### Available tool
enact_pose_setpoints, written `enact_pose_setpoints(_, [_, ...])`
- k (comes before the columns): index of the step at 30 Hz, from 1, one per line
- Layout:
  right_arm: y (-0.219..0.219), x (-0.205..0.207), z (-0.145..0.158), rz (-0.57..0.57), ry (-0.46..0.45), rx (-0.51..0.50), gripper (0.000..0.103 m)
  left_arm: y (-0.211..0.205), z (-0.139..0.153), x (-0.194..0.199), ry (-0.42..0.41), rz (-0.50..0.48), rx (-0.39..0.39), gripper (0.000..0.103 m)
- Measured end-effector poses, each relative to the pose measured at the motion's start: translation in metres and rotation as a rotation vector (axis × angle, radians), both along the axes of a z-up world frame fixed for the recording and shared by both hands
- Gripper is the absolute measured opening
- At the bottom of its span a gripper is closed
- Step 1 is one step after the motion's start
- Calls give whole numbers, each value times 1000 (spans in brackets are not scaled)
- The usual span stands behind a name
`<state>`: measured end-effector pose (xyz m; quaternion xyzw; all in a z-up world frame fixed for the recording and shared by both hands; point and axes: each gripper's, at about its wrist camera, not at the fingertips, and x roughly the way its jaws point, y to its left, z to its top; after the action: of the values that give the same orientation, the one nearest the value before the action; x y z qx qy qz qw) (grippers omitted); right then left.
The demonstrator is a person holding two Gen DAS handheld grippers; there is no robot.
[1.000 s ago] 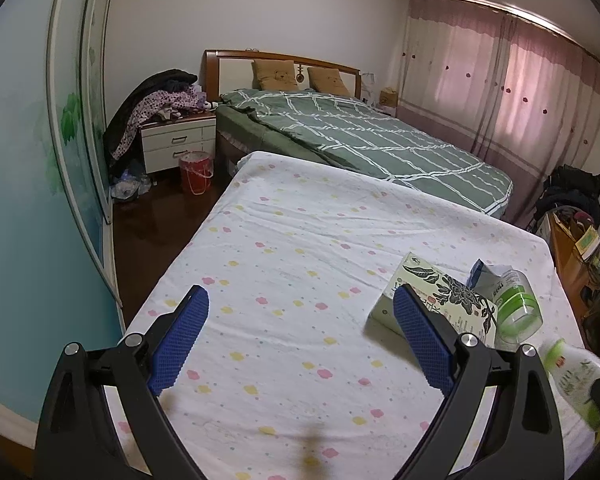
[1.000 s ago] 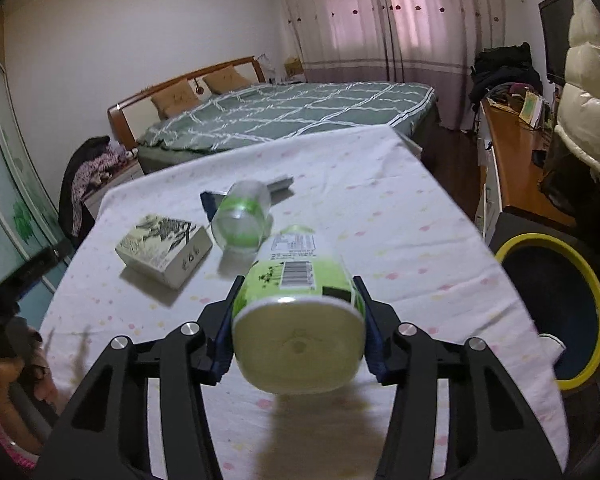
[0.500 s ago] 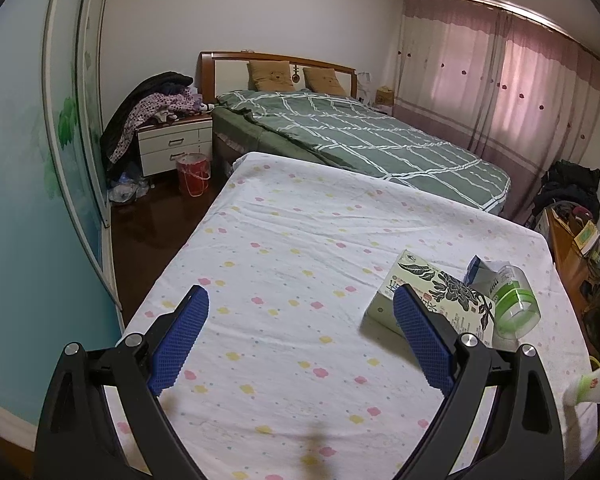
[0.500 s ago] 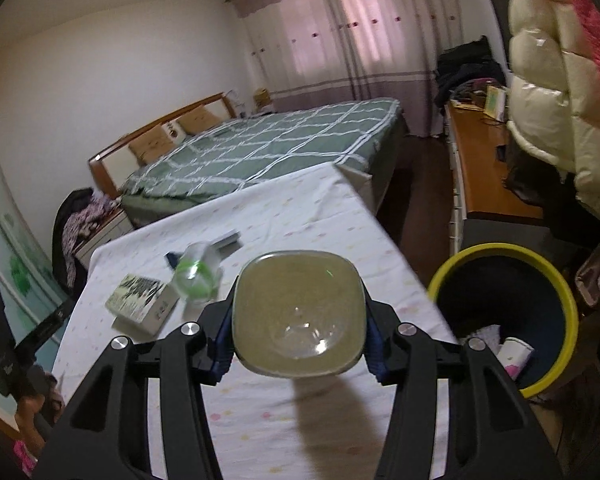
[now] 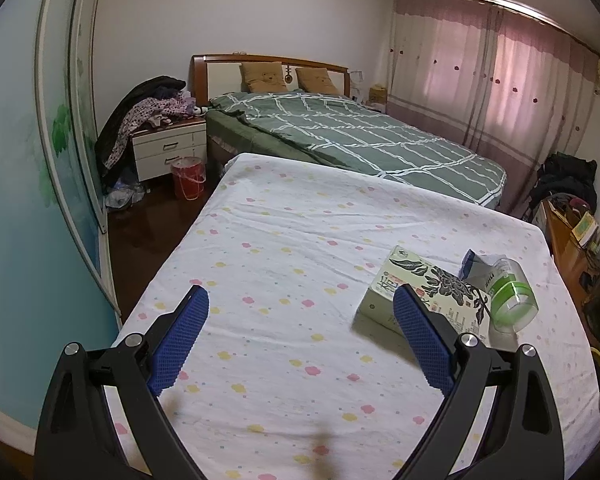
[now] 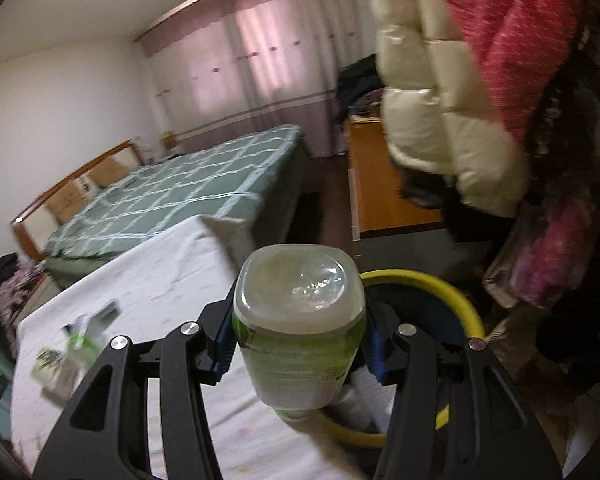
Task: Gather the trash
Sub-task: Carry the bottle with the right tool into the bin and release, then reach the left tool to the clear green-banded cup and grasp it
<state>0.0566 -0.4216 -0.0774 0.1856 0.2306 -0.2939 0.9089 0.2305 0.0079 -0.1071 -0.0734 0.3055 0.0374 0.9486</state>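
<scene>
Right tongs (image 6: 298, 346) clamped on green bottle (image 6: 300, 320), partly above yellow-rimmed bin (image 6: 456, 300). Early release risks rim bounce onto worktop (image 5: 300, 280). Left tongs (image 5: 300, 344) apart, empty, beside carton (image 5: 424, 296).

I see white walls, a green-quilted bed (image 5: 352, 140) at frame centre, pink curtains (image 5: 496, 68) upper right, a nightstand (image 5: 168, 152) left, dark floor (image 5: 140, 240).

Counts: 2 bottles (image 6: 300, 320) (image 5: 510, 300), 1 box (image 5: 420, 292), 1 blue wrapper (image 5: 471, 261), 1 yellow-rimmed bin (image 6: 452, 296), 2 beds (image 5: 300, 300) (image 5: 360, 140), 2 pillows (image 5: 262, 76) (image 5: 316, 79).
</scene>
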Motion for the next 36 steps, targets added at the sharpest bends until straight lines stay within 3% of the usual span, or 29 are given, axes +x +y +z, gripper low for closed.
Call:
enact_pose_setpoints(5, [-19, 6, -18, -69, 64, 0, 50, -5, 2, -2, -14, -27, 8, 92])
enact_pose_setpoints(7, [-23, 9, -26, -81, 94, 5, 57, -8, 2, -2, -17, -40, 13, 92])
enact_pose_setpoints(8, [-23, 9, -29, -85, 90, 8, 65, -9, 2, -2, -17, -43, 16, 92])
enact_pose_setpoints(9, [-21, 8, -31, -88, 89, 1, 66, -10, 2, -2, -18, -48, 20, 92])
enact_pose_setpoints(20, [19, 29, -58, 45, 145, -2, 66, -33, -3, 0, 2, -118, 77, 92])
enact_pose_setpoints(29, [26, 33, -57, 58, 146, -14, 67, -81, 5, -1, 44, -251, 102, 92])
enact_pose_setpoints(36, [26, 32, -57, 78, 133, -5, 67, -150, 15, 12, 61, -389, 130, 92])
